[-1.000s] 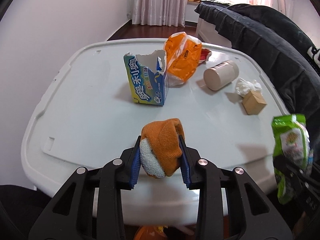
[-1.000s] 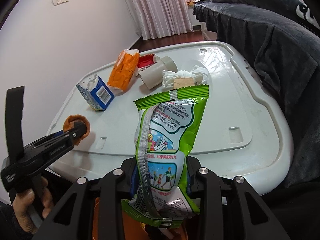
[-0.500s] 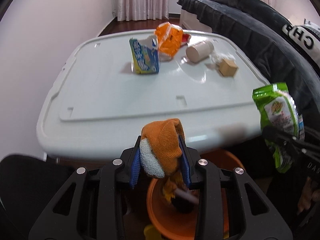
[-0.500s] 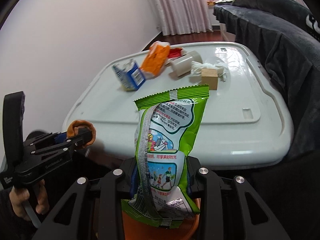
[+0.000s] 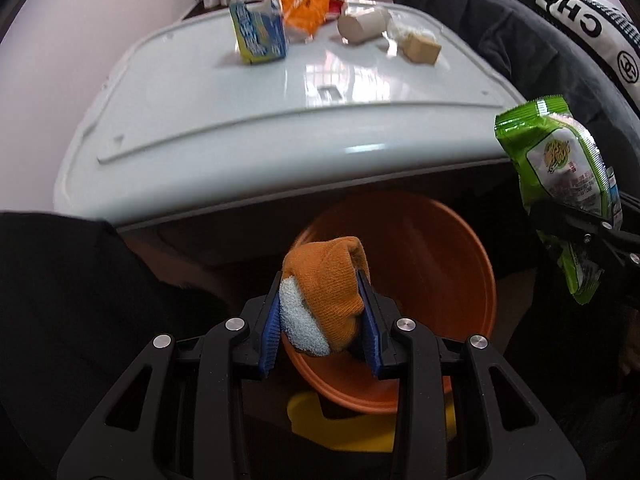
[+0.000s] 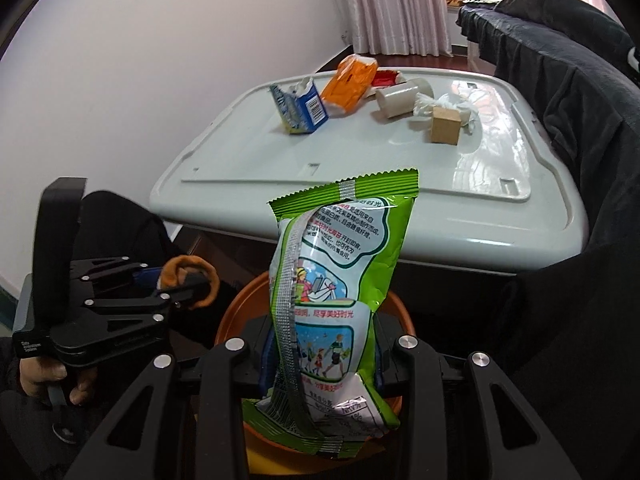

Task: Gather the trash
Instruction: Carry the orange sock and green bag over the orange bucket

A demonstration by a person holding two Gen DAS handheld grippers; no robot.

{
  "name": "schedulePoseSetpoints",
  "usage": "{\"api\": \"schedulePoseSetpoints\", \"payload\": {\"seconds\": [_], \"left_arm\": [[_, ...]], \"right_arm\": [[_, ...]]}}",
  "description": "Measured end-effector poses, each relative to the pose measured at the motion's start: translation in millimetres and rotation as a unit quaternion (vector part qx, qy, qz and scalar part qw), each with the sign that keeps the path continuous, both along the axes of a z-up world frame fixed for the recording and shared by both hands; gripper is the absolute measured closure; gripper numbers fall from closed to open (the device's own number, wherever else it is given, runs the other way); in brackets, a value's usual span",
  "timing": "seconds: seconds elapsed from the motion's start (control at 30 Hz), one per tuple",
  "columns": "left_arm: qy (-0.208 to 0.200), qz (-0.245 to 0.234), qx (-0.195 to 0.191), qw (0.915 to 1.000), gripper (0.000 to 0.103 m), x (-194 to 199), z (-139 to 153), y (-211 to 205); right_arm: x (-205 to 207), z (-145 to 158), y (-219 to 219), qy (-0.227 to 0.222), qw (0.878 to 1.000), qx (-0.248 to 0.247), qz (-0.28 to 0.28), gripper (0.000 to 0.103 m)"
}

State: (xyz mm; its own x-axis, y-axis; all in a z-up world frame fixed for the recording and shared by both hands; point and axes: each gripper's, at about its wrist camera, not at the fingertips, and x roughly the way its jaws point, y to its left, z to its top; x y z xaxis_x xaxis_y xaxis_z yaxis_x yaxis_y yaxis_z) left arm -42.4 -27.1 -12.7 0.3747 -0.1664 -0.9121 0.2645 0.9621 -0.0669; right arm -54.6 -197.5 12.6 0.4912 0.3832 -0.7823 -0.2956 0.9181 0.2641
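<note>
Left gripper [image 5: 322, 312] clenches a soft orange sock [image 5: 328, 280]; right gripper [image 6: 320, 356] pinches the light, crinkly green snack bag [image 6: 340, 272] low, orange bin [image 5: 432, 248] at six o'clock.

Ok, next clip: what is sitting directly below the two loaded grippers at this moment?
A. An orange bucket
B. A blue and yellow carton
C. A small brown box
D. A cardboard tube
A: the orange bucket sits on the floor below the white table's near edge, under the left gripper with its orange sock and the right gripper with its green snack bag; the other three items lie on the tabletop.
</note>
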Motion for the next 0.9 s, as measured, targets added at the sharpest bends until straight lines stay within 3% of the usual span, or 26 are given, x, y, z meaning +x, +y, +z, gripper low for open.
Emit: {"api": "schedulePoseSetpoints", "payload": {"seconds": [0.53,0.9], "left_arm": [[0.032,-0.031,0.02,0.9988,0.07,13,-26,-17],[0.033,-0.029,0.019,0.9989,0.07,15,-28,-17]], "right_arm": [[8,-29,3,0.07,0.998,0.005,0.005,0.068],[10,-33,7,0.078,0.997,0.001,0.013,0.067]]}}
